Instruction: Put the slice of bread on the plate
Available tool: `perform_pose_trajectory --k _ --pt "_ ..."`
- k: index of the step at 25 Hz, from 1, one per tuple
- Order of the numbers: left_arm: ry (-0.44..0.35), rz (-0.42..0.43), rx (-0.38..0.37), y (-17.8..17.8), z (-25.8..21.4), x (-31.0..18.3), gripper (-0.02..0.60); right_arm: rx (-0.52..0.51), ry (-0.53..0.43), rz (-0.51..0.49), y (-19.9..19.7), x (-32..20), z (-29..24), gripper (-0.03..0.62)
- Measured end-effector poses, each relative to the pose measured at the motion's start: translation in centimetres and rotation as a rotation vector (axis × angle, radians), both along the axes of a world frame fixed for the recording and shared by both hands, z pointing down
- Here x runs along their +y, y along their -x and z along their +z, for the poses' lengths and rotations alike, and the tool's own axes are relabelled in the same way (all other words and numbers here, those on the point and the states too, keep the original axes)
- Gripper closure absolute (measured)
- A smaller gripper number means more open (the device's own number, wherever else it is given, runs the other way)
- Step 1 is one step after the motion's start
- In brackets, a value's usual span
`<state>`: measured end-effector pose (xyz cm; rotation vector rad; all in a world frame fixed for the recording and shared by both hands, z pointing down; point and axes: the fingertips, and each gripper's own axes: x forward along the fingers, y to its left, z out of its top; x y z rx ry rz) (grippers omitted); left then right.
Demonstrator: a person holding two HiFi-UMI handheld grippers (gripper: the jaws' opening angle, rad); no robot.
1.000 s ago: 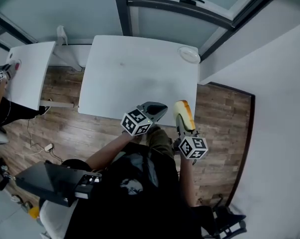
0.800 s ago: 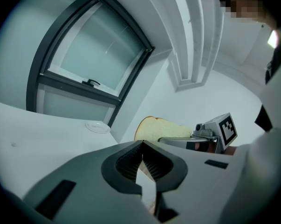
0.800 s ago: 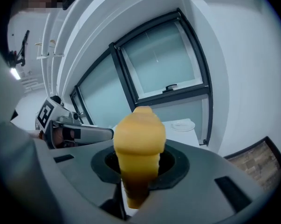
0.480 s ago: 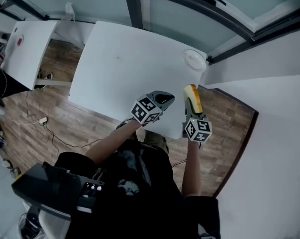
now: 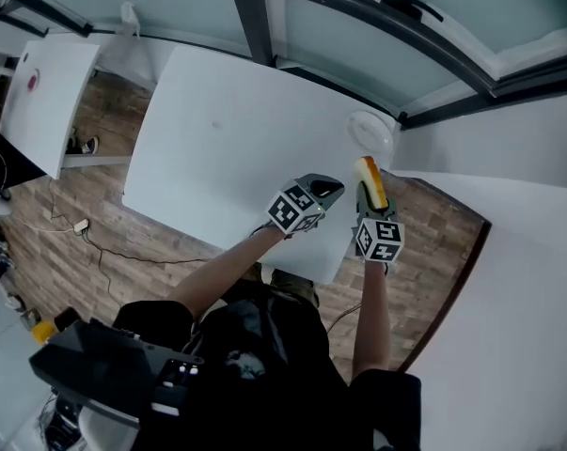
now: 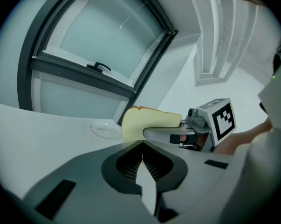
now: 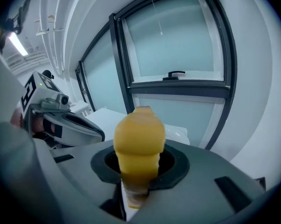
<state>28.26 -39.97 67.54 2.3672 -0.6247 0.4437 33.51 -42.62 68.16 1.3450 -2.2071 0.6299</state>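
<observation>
A slice of bread [image 5: 370, 181] with a yellow-brown crust stands on edge between the jaws of my right gripper [image 5: 369, 202], which is shut on it near the table's right front edge. In the right gripper view the bread [image 7: 139, 136] rises straight up from the jaws. A small white plate [image 5: 370, 132] sits at the table's far right corner, just beyond the bread. My left gripper [image 5: 326, 190] hovers to the left of the bread, shut with nothing in it. Its own view shows the bread [image 6: 145, 120] and the plate [image 6: 105, 130] ahead.
The white table [image 5: 236, 130] is bare apart from the plate. Dark-framed windows [image 5: 377, 26] run behind it, and a white wall [image 5: 518, 252] stands on the right. A second white table [image 5: 48, 92] stands at the left, over a wooden floor [image 5: 86, 242].
Both grippers have moved forward from the table's front edge out over its right part, toward the plate. The bread stays clamped in the right gripper.
</observation>
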Motion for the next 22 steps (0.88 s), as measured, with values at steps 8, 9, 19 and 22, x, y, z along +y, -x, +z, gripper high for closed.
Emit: perform_pose_trajectory --k 8,9,19,22 --pt "0.030 -0.016 -0.013 -0.8 3.3 -5.0 0.575 0.147 0.013 -0.066 -0.3 -6.4 4.4 0.497" --pt "0.030 -0.022 -0.011 -0.7 3.6 -5.6 0.575 0.157 0.018 -0.074 -0.2 -7.1 5.0 0.497" --pt "0.031 -0.100 -0.041 1.3 6.4 -11.5 0.575 0.402 -0.019 -0.081 -1.3 -13.5 7.7 0.497" --pt "0.023 -0.102 -0.056 1.1 6.8 -13.0 0.575 0.541 -0.045 -0.061 -2.0 -15.2 8.6 0.497"
